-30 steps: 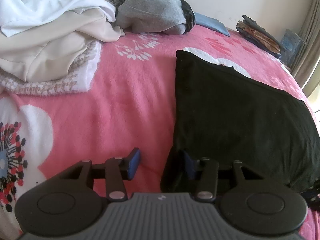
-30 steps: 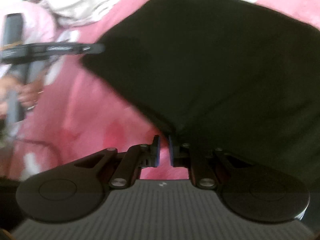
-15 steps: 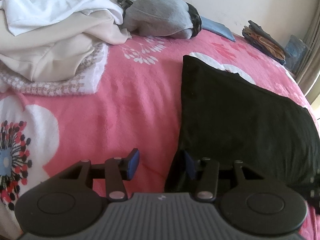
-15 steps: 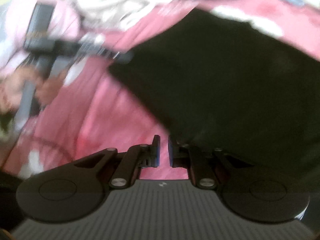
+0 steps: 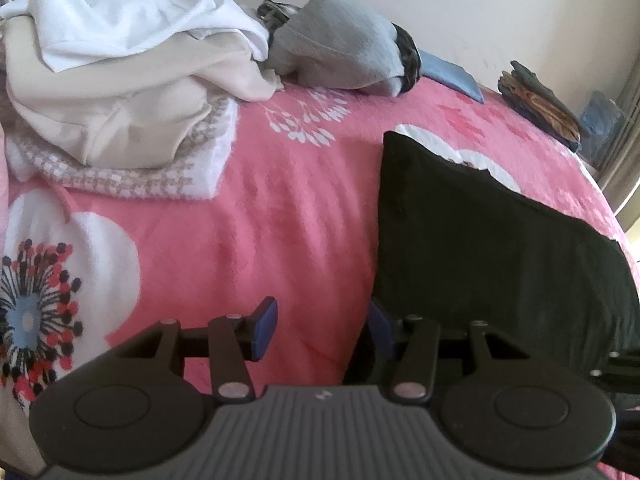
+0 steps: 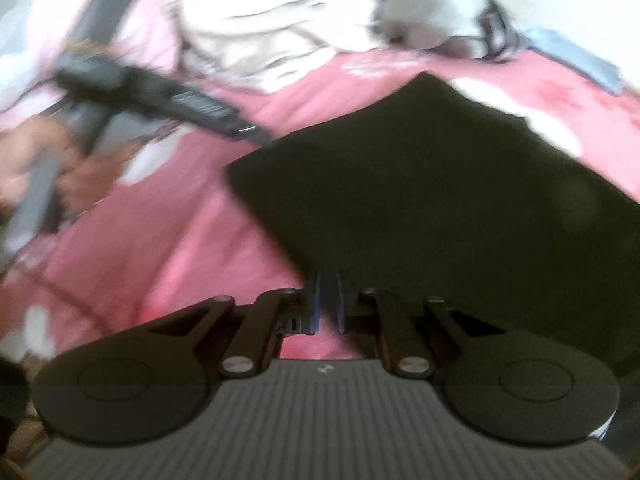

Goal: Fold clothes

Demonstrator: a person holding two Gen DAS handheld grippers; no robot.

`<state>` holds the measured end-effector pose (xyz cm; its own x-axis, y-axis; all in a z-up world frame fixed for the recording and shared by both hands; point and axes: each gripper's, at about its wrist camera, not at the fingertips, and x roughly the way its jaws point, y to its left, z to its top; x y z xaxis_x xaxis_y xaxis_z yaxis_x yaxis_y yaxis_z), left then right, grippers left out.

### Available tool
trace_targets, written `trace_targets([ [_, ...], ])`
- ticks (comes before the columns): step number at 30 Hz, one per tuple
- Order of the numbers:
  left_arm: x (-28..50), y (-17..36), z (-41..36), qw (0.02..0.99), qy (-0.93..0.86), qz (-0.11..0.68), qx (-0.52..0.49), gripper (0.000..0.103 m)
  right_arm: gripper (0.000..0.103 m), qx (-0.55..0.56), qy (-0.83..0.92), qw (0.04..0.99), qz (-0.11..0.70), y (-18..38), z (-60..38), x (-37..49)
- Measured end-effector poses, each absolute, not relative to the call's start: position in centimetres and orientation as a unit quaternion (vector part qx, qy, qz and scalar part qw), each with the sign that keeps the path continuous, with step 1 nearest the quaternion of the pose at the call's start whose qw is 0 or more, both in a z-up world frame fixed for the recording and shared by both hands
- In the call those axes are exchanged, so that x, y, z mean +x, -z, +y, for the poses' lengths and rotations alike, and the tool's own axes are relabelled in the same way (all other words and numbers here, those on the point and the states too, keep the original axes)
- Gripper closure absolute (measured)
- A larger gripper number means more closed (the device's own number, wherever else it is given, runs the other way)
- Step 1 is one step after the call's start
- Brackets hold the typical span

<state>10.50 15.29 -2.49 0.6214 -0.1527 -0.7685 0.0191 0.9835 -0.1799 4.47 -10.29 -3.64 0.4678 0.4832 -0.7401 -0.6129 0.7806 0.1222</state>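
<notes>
Black garment (image 5: 492, 256) lay flat on the pink bed (image 5: 280, 216), mid-fold. Right gripper (image 6: 328, 300), fingers pinched shut on its near edge. Left gripper (image 5: 320, 320), fingers apart, empty beside the corner. Next, probably: closing left, then lifting both together.

A bedroom in a home. A bed (image 5: 304, 216) fills the view, covered by a pink blanket with large white flower prints. Heaped laundry (image 5: 120, 80) in white and cream lies on it, a grey garment (image 5: 340, 52) beside that, with a plain pale wall (image 5: 480, 8) behind and a curtain (image 5: 624, 128) at the right edge.
</notes>
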Motion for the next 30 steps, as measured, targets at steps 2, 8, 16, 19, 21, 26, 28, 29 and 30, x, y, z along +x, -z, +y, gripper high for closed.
trace_targets([
  [2,10.6,2.5,15.5,0.897,0.044,0.433,-0.084,0.051,0.096,-0.085,-0.322,0.847,0.414,4.9,-9.3,5.0],
  [8,10.6,2.4,16.6,0.892,0.031,0.437,-0.107,0.051,0.096,-0.100,-0.391,0.827,0.391,5.5,-5.1,3.7],
  [16,10.6,2.0,17.2,0.895,0.018,0.431,-0.114,0.050,0.095,-0.091,-0.367,0.839,0.393,6.2,-3.8,6.7],
  [19,10.6,1.5,17.6,0.896,0.013,0.426,-0.124,0.048,0.095,-0.099,-0.410,0.822,0.382,6.4,-1.5,5.0],
  [21,10.4,1.2,17.8,0.898,0.011,0.421,-0.130,0.047,0.096,-0.083,-0.421,0.824,0.370,5.7,-1.3,4.6],
  [26,10.3,0.7,17.9,0.901,0.011,0.414,-0.130,0.046,0.095,-0.052,-0.371,0.844,0.384,5.5,-2.2,7.3],
  [28,10.4,0.8,17.7,0.900,0.011,0.416,-0.132,0.046,0.095,-0.041,-0.368,0.838,0.402,6.2,-1.8,8.0],
  [29,10.4,0.8,17.6,0.900,0.013,0.416,-0.133,0.046,0.095,-0.043,-0.377,0.833,0.402,6.2,-1.4,7.3],
  [30,10.3,0.8,17.6,0.900,0.014,0.414,-0.134,0.046,0.095,-0.045,-0.387,0.829,0.401,6.2,-1.0,6.7],
])
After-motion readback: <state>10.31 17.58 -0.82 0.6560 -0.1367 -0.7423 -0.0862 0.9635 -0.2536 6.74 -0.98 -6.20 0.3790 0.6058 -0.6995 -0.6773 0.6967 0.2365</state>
